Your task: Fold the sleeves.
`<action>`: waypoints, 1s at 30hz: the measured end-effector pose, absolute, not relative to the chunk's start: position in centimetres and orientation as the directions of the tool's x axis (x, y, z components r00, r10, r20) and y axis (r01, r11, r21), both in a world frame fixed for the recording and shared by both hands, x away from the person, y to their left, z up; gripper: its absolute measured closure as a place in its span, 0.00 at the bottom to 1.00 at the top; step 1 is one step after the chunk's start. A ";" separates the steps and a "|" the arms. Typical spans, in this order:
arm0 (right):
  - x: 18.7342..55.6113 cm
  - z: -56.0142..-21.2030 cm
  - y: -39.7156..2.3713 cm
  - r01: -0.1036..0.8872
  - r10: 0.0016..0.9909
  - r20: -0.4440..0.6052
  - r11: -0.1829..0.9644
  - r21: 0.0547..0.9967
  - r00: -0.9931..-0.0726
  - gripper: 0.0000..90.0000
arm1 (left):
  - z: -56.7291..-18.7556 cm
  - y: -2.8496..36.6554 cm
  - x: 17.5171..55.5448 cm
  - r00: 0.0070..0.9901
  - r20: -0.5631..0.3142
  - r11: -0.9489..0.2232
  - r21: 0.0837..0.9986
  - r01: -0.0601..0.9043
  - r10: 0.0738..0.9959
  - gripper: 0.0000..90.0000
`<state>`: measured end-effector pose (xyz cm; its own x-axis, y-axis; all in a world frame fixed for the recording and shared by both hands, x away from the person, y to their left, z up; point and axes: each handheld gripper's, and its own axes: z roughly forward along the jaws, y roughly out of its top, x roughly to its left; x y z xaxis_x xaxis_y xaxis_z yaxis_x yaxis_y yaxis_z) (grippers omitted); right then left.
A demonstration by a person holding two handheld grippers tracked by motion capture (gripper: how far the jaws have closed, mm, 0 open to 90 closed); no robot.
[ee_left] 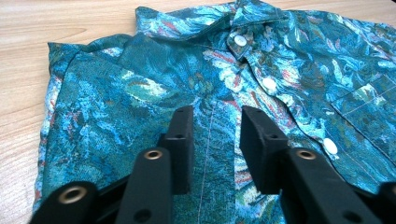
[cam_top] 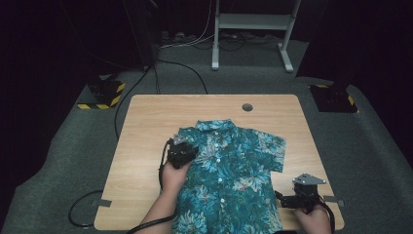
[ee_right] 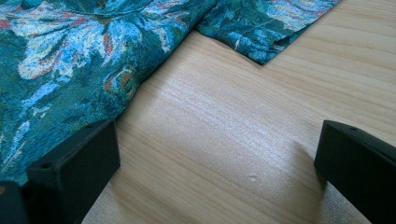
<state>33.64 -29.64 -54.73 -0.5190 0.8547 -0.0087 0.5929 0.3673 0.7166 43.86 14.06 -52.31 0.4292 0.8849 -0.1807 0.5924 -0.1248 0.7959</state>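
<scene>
A teal floral short-sleeved shirt (cam_top: 229, 170) lies buttoned and face up on the wooden table (cam_top: 146, 126), collar toward the far edge. Its left sleeve looks folded in over the body, and the right sleeve (cam_top: 272, 151) is spread out. My left gripper (cam_top: 185, 146) rests over the shirt's left shoulder. In the left gripper view that gripper (ee_left: 215, 116) is narrowly open above the fabric (ee_left: 140, 84), with a seam showing in the gap. My right gripper (cam_top: 281, 199) sits by the shirt's lower right edge. It stands wide open (ee_right: 217, 144) over bare wood (ee_right: 233, 121), with the cloth (ee_right: 60, 56) beside its left jaw.
A round cable hole (cam_top: 247, 107) sits near the table's far edge. A white stand (cam_top: 253, 29) and floor cables (cam_top: 185, 68) lie beyond the table. Yellow-and-black striped plates (cam_top: 102, 95) mark the floor on both sides. Bare wood flanks the shirt left and right.
</scene>
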 end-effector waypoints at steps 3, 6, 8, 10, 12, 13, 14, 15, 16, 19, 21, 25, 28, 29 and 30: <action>33.6 -54.7 -29.6 0.593 0.855 -0.008 0.367 0.717 -0.519 0.00 | -52.2 14.1 43.9 0.425 -0.185 -0.117 0.798 0.591 0.886 0.68; 33.6 -54.7 -29.6 0.592 0.854 -0.009 0.368 0.717 -0.519 0.00 | -52.1 14.1 44.0 0.424 -0.184 -0.115 0.800 0.588 0.887 0.63; 33.6 -54.7 -29.6 0.593 0.855 -0.008 0.367 0.717 -0.519 0.00 | -52.0 14.1 44.0 0.417 -0.180 -0.113 0.802 0.587 0.891 0.59; 33.6 -54.7 -29.6 0.592 0.854 -0.009 0.368 0.717 -0.520 0.00 | -51.9 14.1 44.0 0.416 -0.175 -0.115 0.803 0.584 0.893 0.55; 33.6 -54.7 -29.6 0.593 0.855 -0.008 0.367 0.717 -0.519 0.00 | -51.9 14.1 44.0 0.416 -0.169 -0.118 0.805 0.581 0.894 0.52; 33.6 -54.7 -29.6 0.593 0.855 -0.009 0.367 0.717 -0.519 0.00 | -51.8 14.1 44.1 0.417 -0.174 -0.114 0.806 0.581 0.892 0.51; 33.6 -54.7 -29.6 0.593 0.855 -0.009 0.367 0.717 -0.519 0.00 | -51.7 14.1 44.1 0.417 -0.174 -0.112 0.809 0.577 0.892 0.48; 33.6 -54.7 -29.6 0.592 0.855 -0.009 0.368 0.717 -0.519 0.00 | -51.6 14.0 44.1 0.417 -0.174 -0.110 0.812 0.573 0.892 0.46; 33.6 -54.7 -29.6 0.594 0.855 -0.008 0.366 0.716 -0.518 0.00 | -51.5 14.0 44.1 0.422 -0.174 -0.111 0.814 0.571 0.890 0.45; 33.6 -54.7 -29.6 0.594 0.855 -0.008 0.366 0.716 -0.518 0.00 | -51.2 13.8 44.0 0.435 -0.159 -0.127 0.819 0.559 0.886 0.38; 33.6 -54.7 -29.6 0.593 0.855 -0.009 0.367 0.717 -0.519 0.00 | -51.0 13.6 44.0 0.441 -0.151 -0.135 0.823 0.552 0.884 0.36; 33.6 -54.7 -29.6 0.594 0.855 -0.008 0.366 0.716 -0.518 0.00 | -50.6 13.5 43.8 0.458 -0.136 -0.155 0.826 0.542 0.878 0.30; 33.6 -54.7 -29.6 0.594 0.855 -0.008 0.366 0.716 -0.518 0.00 | -50.4 13.5 43.7 0.467 -0.134 -0.160 0.828 0.537 0.874 0.27; 33.6 -54.7 -29.6 0.593 0.855 -0.009 0.367 0.717 -0.519 0.00 | -50.3 13.5 43.7 0.471 -0.131 -0.164 0.829 0.535 0.873 0.26; 33.6 -54.7 -29.6 0.594 0.855 -0.008 0.366 0.716 -0.518 0.00 | -50.3 13.5 43.7 0.473 -0.130 -0.166 0.829 0.534 0.872 0.26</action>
<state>33.63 -29.63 -54.73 -0.5183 0.8552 -0.0080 0.5937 0.3665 0.7164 43.66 13.53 -50.31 0.4726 0.8716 -0.1299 0.5343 -0.1662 0.8288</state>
